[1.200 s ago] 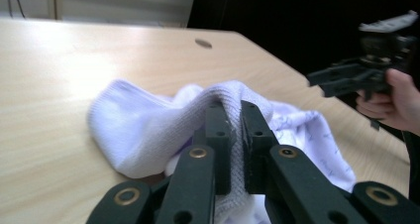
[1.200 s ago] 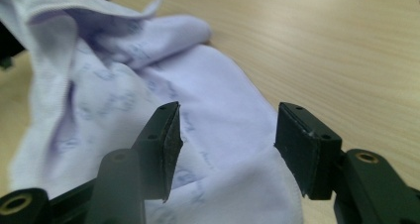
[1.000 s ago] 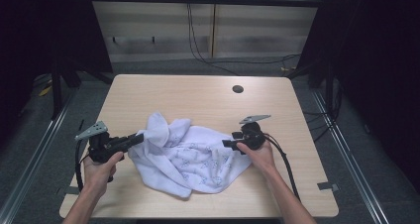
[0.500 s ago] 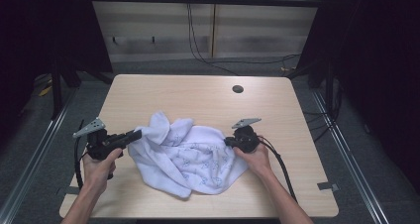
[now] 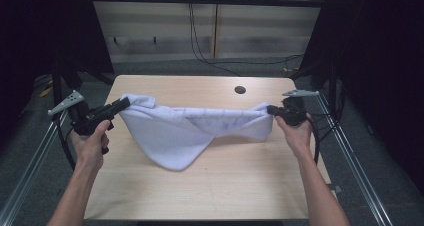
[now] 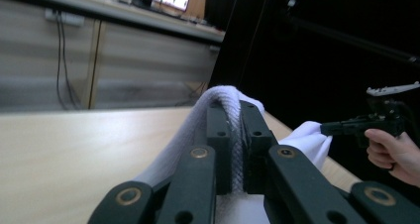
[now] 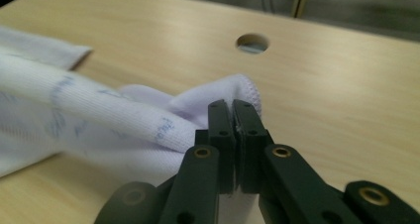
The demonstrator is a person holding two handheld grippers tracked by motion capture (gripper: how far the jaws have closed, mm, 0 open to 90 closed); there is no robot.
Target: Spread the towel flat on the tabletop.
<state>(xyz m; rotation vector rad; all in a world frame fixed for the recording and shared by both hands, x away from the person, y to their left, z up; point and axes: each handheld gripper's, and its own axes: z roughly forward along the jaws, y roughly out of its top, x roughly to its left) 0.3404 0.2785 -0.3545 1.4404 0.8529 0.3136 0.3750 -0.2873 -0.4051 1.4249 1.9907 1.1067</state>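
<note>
Both towel (image 5: 190, 131) corners buried between claw jaws

The white cloth (image 7: 114, 130) carries faint blue printed lettering, seen close in the right gripper view just left of the jaws and, in the high view, across its middle (image 5: 220, 121). The marks are too blurred and creased to read as words.

We see bare forearms, no sleeves; each black claw (image 5: 125, 104) (image 5: 270, 109) carries brass-ringed screws, a grey three-cornered plate (image 5: 66, 102) and a trailing black cable (image 5: 62, 141).
</note>
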